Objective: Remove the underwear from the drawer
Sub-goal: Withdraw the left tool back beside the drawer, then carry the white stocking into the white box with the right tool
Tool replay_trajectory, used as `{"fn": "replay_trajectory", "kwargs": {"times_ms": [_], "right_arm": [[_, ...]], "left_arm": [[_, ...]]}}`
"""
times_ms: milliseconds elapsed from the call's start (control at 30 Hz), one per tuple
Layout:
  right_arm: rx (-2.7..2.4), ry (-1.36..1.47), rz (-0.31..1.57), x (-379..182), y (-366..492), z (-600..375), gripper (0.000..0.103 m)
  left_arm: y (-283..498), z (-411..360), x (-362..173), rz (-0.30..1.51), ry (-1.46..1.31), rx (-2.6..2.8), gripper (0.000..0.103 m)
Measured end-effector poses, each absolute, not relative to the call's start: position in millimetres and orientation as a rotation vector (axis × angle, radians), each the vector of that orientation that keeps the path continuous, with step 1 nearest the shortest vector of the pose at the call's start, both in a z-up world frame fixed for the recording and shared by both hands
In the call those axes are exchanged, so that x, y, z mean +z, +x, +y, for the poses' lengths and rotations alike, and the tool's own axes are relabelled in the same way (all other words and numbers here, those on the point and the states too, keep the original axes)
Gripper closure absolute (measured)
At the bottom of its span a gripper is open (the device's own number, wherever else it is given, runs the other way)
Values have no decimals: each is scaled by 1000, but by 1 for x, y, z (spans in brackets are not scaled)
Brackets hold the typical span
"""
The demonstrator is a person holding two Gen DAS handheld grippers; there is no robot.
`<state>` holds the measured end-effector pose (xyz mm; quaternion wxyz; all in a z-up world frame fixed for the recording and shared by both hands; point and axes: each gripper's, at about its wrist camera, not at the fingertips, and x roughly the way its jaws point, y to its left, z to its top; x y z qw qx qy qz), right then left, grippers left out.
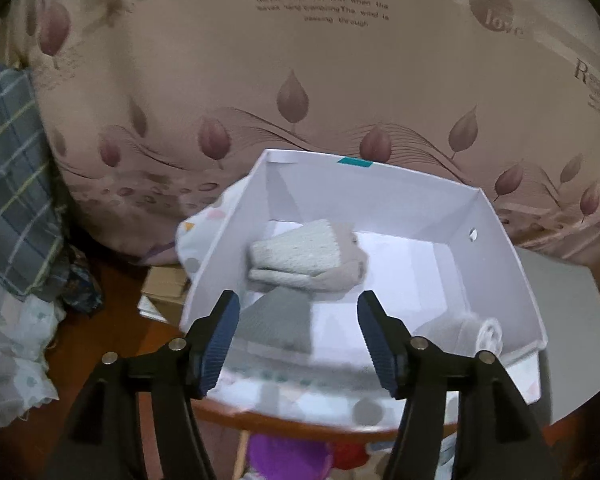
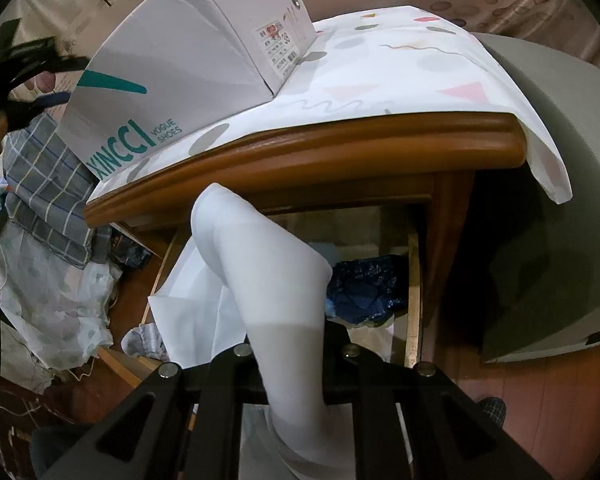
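Left gripper (image 1: 298,320): jaws apart, nothing between the ribbed blue pads (image 1: 220,338). It hangs over the near edge of an open white shoe box (image 1: 496,236), which stands on a table (image 2: 300,160) covered with a patterned white cloth (image 2: 400,68).

Contents of the box: a folded pale knitted garment (image 1: 300,254) at centre-left, a grey folded piece (image 1: 278,322) just in front of it and nearest the left pad, and a rolled whitish item (image 1: 486,334) in the near right corner. Whether any of these is underwear cannot be told.

Right gripper (image 2: 290,360): jaws together, clamped on a white stretchy garment (image 2: 260,264), which rises from the fingers and bends over in front of the table's wooden edge. It is held clear above the open drawer (image 2: 414,280) below the tabletop.

Inside the drawer: a dark blue crumpled bag (image 2: 364,284) and a sheet of white fabric (image 2: 192,292).

To the left of the table: a plaid cloth (image 2: 48,196) and a spotted white cloth (image 2: 56,300), piled together. Behind: a leaf-print curtain (image 1: 300,72)
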<state>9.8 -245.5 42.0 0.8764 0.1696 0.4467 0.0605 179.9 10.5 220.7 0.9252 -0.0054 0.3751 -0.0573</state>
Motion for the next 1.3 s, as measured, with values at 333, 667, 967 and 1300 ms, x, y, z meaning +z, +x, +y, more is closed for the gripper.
{"fn": "replay_trajectory", "kwargs": {"times_ms": [333,667,967,1300], "right_arm": [[129,258,862,60,0,-225,92],[108,188,873,97,-5,-207,92],[124,178,850,158,-8,-207,92],[146,125,711,278,33,-197,92]], "left_arm": [[102,54,161,700,92,27,17],[94,97,68,831,-4,161,16],[92,124,44,867,-93,223,16],[91,142,52,838,-111,278,13]]}}
